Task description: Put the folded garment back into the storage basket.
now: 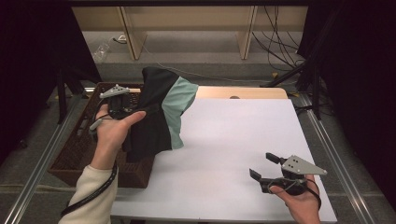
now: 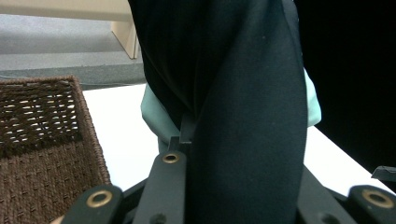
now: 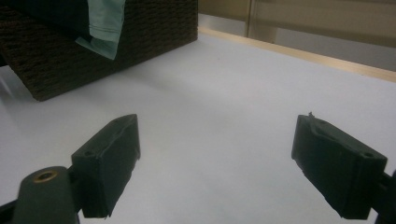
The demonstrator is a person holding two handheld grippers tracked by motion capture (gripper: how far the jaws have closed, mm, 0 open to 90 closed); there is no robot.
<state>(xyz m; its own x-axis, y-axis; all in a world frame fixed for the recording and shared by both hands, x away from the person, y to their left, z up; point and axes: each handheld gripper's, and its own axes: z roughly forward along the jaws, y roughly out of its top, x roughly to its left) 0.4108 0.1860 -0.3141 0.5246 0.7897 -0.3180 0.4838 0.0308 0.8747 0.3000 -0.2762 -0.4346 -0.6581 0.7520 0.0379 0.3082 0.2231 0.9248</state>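
Observation:
A black garment with a mint-green panel [image 1: 154, 119] hangs in the air over the right end of a brown wicker basket [image 1: 74, 149], at the left side of the white table [image 1: 233, 135]. My left gripper [image 1: 147, 110] is shut on its black cloth, gripping it from the left. In the left gripper view the cloth [image 2: 243, 116] drapes between and over the jaws, hiding the right one. The mint hem [image 3: 105, 28] dangles against the basket wall [image 3: 154, 32]. My right gripper [image 1: 262, 164] hovers low over the table's front right, open, with bare tabletop between its jaws [image 3: 215, 154].
Metal rails [image 1: 44, 158] run along both sides of the table. Wooden shelf legs [image 1: 133, 37] stand on the floor behind it. Cables [image 1: 280, 46] and a black stand lie at the back right. White tabletop stretches between the basket and my right gripper.

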